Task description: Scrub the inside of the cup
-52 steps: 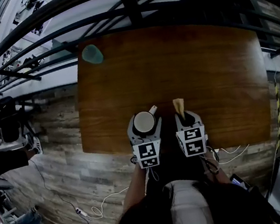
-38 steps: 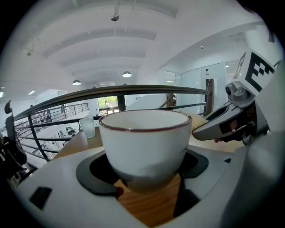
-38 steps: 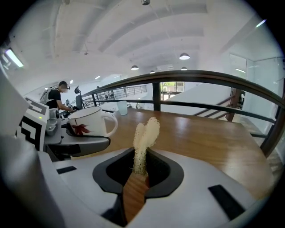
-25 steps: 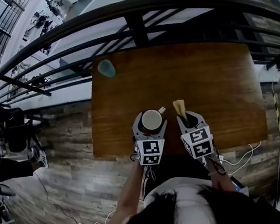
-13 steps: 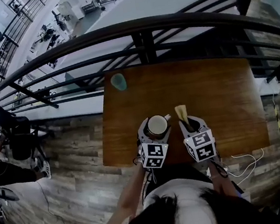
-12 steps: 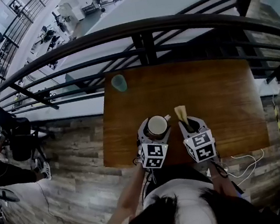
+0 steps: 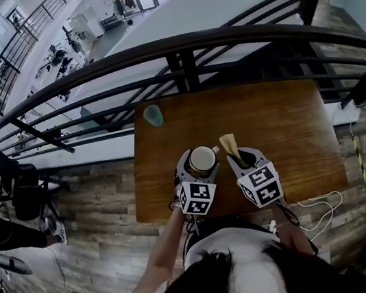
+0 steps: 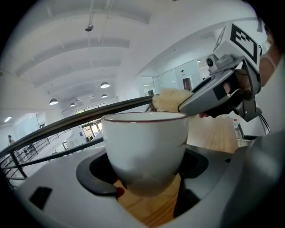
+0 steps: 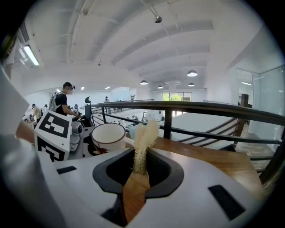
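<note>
A white cup [image 7: 202, 159] with a dark red rim and a handle sits upright between the jaws of my left gripper [image 7: 200, 168], which is shut on its sides [image 8: 144, 147]. It hangs above the near part of the wooden table [image 7: 284, 125]. Right of it my right gripper [image 7: 236, 159] is shut on a thin yellow sponge [image 7: 228, 144]. That sponge [image 9: 142, 142] stands on edge and sticks out past the jaws. In the left gripper view the sponge [image 8: 169, 100] is level with the cup's rim, just to its right and outside the cup.
A teal cup [image 7: 153, 116] stands at the table's far left corner. A black metal railing [image 7: 187, 44] runs along the far side, with a drop to a lower floor beyond it. White cables [image 7: 317, 203] lie on the wooden floor at the right.
The head view has shifted and pulled back. Both grippers keep their holds, and the sponge now stands slightly closer to the cup.
</note>
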`<state>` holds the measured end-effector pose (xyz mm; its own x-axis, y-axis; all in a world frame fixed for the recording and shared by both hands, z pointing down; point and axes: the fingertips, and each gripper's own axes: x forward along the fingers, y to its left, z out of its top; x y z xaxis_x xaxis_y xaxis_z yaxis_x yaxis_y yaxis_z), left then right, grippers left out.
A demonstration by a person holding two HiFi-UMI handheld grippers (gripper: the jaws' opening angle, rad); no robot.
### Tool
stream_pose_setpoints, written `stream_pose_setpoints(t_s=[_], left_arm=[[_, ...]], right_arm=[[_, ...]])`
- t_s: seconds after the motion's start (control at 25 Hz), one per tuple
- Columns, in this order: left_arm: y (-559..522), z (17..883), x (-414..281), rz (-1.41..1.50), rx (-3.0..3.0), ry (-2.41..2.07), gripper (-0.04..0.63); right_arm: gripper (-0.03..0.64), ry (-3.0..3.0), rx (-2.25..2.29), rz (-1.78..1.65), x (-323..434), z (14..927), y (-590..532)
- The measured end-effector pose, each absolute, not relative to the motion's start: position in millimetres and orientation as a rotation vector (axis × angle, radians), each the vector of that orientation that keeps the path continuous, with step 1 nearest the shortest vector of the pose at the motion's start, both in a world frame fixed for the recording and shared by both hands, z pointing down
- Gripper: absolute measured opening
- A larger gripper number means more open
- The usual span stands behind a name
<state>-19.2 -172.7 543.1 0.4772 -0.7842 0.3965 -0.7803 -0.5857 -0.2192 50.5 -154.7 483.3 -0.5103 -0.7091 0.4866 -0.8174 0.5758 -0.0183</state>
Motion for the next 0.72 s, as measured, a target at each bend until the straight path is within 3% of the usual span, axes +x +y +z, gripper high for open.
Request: stream_pose_setpoints(t_s=[0.72], left_arm=[[-176.6, 530.0, -21.6, -0.82, -2.556, 1.213, 0.4]], right_arm=[[0.087, -2.47, 1.001, 0.39, 6.7, 459.5, -128.2]])
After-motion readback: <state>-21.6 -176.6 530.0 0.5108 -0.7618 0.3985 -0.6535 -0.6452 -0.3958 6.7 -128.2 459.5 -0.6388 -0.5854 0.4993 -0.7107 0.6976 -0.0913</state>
